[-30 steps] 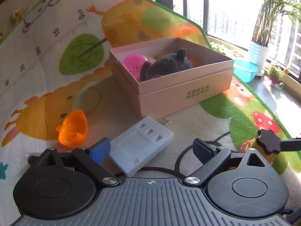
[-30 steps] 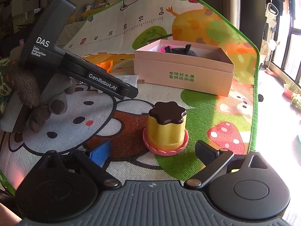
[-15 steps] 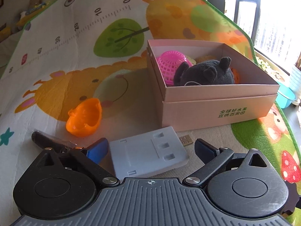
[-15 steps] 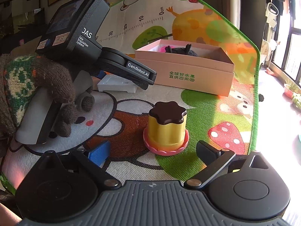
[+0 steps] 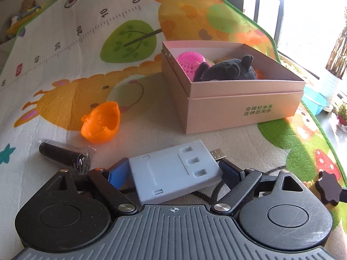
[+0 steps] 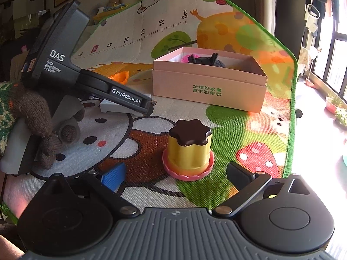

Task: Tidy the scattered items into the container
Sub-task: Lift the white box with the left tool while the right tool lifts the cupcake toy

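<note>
Your right gripper [image 6: 176, 174] sits wide open just short of the yellow pudding toy [image 6: 189, 148]. Off to the left, your gloved hand [image 6: 39, 119] has the left gripper [image 6: 149, 106] over a grey block [image 6: 112, 107]; pink box [image 6: 208, 88] behind.

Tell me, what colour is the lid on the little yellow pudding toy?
Dark chocolate brown, on the flower-shaped lid of the yellow pudding toy. The right wrist view shows it best.
</note>
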A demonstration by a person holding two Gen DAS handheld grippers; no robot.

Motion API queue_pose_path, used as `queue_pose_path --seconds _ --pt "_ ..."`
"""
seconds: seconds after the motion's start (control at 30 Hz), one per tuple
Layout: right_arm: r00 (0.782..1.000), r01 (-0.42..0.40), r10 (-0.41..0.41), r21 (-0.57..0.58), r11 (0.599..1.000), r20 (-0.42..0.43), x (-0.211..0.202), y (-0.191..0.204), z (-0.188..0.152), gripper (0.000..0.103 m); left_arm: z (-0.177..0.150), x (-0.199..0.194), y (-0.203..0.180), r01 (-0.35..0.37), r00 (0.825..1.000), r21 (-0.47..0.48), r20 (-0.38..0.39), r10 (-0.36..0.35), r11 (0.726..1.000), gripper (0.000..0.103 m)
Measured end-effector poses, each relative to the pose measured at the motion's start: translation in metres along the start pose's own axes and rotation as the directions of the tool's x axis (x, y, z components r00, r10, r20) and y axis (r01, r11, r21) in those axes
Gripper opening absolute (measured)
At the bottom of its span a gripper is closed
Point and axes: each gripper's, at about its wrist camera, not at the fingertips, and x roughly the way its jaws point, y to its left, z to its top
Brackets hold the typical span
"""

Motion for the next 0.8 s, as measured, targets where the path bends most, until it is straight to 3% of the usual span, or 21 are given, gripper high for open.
queue_pose_path --seconds 0.13,0.3,0.33,0.53,0.8 --pt "1.0 0.0 -0.001 0.012 1.0 0.011 -0.005 -0.006 0.004 0.098 -0.024 -0.029 -0.004 0.08 0.997 0.049 -0.009 -0.08 0.996 0.092" --pt "1.0 0.016 -0.016 -0.006 1.0 -0.003 -0.004 -0.01 0.013 0.073 -0.049 -0.055 -0.005 0.187 0.982 0.115 -0.008 -0.187 0.976 0.092" --pt "1.0 0.026 -0.026 -0.012 1.0 -0.005 -0.002 -0.011 0.014 0.072 -0.052 -0.057 -0.005 0.19 0.982 0.127 -0.006 -0.191 0.973 0.092" --pt "0.999 0.041 -0.042 -0.036 0.998 -0.013 0.006 -0.01 0.018 0.072 -0.057 -0.07 0.002 0.188 0.982 0.089 0.003 -0.189 0.978 0.097" --pt "0.999 0.048 -0.048 -0.056 0.997 -0.013 0.014 -0.008 0.02 0.072 -0.055 -0.071 -0.012 0.086 0.996 0.052 -0.009 -0.086 0.995 0.099"
